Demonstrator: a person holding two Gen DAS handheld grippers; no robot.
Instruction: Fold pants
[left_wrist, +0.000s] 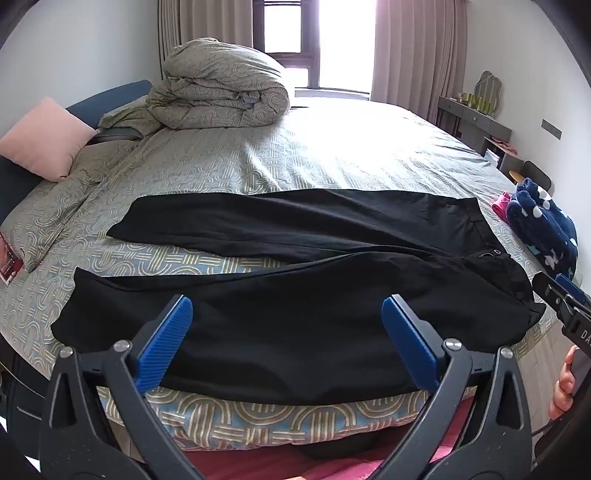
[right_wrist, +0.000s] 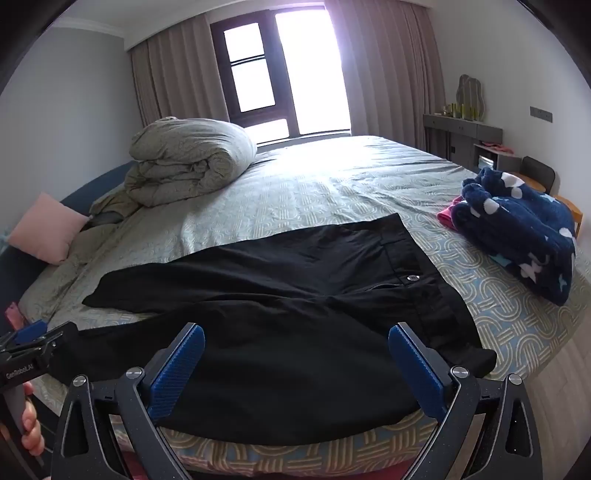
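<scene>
While unfolded, pants (left_wrist: 280, 288) cover bed (left_wrist: 332, 155)

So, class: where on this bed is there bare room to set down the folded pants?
Free: the sheet between the black pants, rolled duvet and window end. Crowded: the corner with the navy blanket, and the pillow side.

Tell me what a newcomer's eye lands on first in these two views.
The black pants spread flat across the near edge of the bed, waistband toward the right and legs running left. Next come the blue pads of the open left gripper and right gripper, both hovering over the near leg with nothing between them. Behind, a rolled-up duvet sits by the bright window, and a navy spotted blanket lies at the bed's right edge.
</scene>
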